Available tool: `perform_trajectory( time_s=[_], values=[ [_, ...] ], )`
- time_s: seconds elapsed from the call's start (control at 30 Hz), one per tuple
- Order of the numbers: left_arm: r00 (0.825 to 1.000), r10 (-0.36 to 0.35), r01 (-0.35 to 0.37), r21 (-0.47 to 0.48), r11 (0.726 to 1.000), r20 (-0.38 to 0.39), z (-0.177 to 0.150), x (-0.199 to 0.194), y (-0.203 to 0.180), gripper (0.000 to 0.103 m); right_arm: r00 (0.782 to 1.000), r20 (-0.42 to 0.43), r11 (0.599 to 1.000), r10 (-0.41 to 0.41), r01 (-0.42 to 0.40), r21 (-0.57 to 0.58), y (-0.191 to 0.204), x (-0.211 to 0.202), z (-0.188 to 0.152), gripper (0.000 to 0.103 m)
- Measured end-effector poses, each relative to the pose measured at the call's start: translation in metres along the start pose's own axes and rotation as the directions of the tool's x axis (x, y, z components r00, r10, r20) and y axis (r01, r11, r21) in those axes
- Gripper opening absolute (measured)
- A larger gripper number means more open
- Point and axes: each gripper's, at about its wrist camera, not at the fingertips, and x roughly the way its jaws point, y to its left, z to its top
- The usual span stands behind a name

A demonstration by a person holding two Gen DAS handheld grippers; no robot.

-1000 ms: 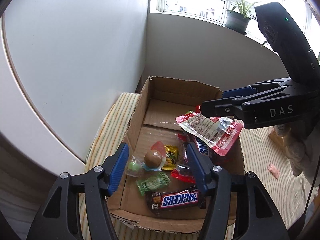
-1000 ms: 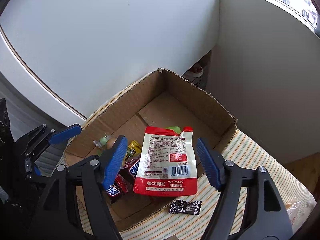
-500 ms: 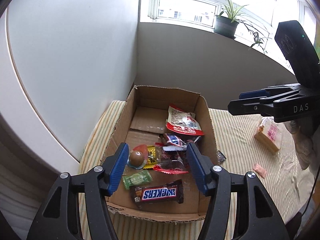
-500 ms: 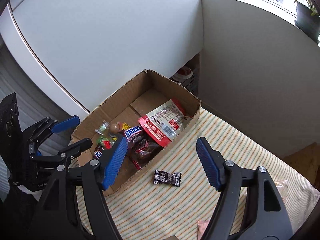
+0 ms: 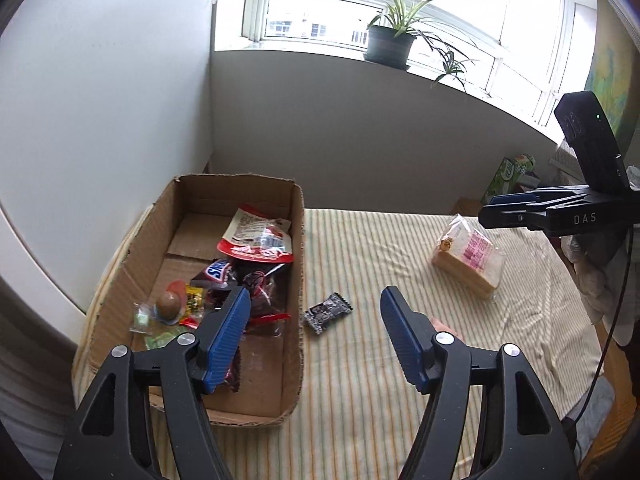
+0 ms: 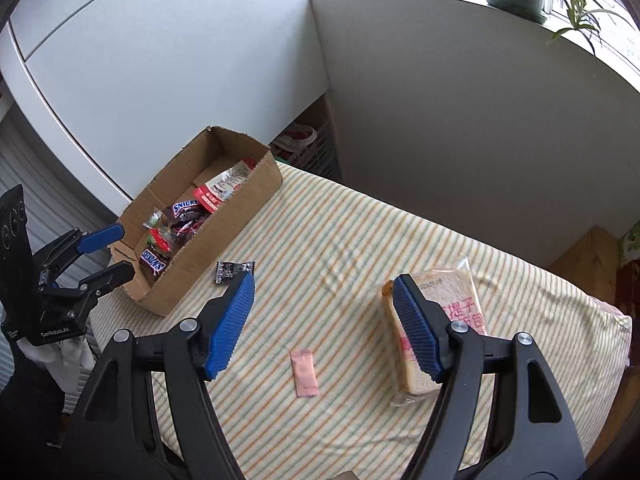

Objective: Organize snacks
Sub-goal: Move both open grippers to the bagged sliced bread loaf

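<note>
Two grippers: left gripper and right gripper, each with blue fingers apart and nothing between them.
Change, left: its jaws have just been opening; a second ago they framed the snacks inside the cardboard box, now they straddle the box's right wall and the striped cloth beside it.
Change, right: a second ago it stood over the box with the red pouch between its fingers; now it is well away over the cloth, and the pouch lies in the box, propped toward the right wall.
Change, view: both cameras now take in more of the cloth, the window and the potted plant.
Writing, box: "SNICKERS" shows on two bars; one lies mid-box, the other near the front end.
Writing, pouch: small print on a white panel, too fine to read here.
Writing, bread: pink Chinese characters on the bagged sliced bread.
Writing, grippers: "DAS" on the right gripper's body as seen from the left wrist; "GenRobot.AI" on the left one's body as seen from the right wrist.
Black candy: on the cloth just outside the box's right wall, between the left fingers in that view, untouched.
Pink sachet: flat on the cloth, between and below the right fingers, untouched.
Bread position: on the cloth, partly behind the right gripper's right finger, well apart from the box.
Other box contents: a brown ball sweet, a yellow wrapper and green sweets at the left side.
</note>
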Motion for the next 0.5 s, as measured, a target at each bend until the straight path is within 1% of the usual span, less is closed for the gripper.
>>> perform_trajectory(
  time_s=[0.2, 0.5],
  values=[
    [0.999, -0.039, 0.039, 0.022, 0.999, -0.036, -0.006, 0.018, -0.035, 0.072, 0.999, -0.022, 0.998, -0.025, 0.026, 0.055, -0.043, -0.001, -0.024, 0.074],
    [0.996, -0.067, 0.071, 0.066, 0.995, -0.065, -0.005, 0.033, -0.075, 0.072, 0.999, -0.037, 0.993, -0.033, 0.037, 0.113, -0.082, 0.007, -0.047, 0.074]
  ],
)
